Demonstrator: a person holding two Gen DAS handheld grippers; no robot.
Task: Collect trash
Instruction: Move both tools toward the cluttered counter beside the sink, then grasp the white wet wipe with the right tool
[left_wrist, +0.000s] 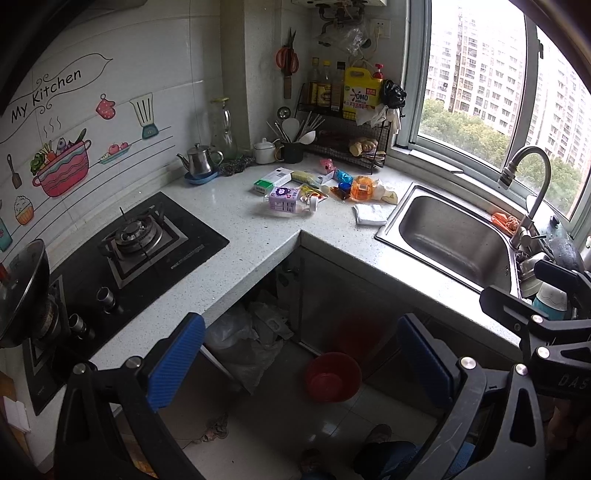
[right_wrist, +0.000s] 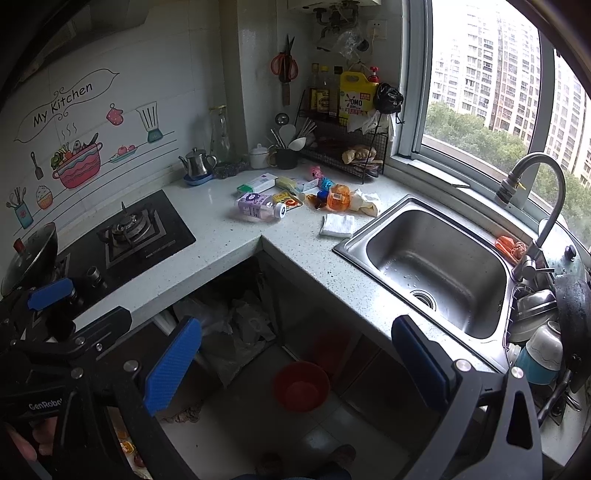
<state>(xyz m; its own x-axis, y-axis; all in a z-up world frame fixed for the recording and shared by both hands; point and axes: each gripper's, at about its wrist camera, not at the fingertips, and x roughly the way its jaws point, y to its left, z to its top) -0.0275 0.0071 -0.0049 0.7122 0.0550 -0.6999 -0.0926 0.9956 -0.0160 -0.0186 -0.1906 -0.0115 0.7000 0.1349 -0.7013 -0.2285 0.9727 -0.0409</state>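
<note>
Both blue-padded grippers, left (left_wrist: 301, 363) and right (right_wrist: 295, 363), hang spread wide and empty above a red plastic basin (right_wrist: 301, 386) on the tiled floor. Beyond, the speckled white L-shaped counter (right_wrist: 221, 240) holds scattered trash: a lilac-labelled bottle (right_wrist: 258, 208) lies flat, cap pointing toward the steel sink (right_wrist: 436, 266)

Both wrist cameras look down from well back at the corner countertop (left_wrist: 258, 229), sharing the sink (right_wrist: 436, 258)
</note>
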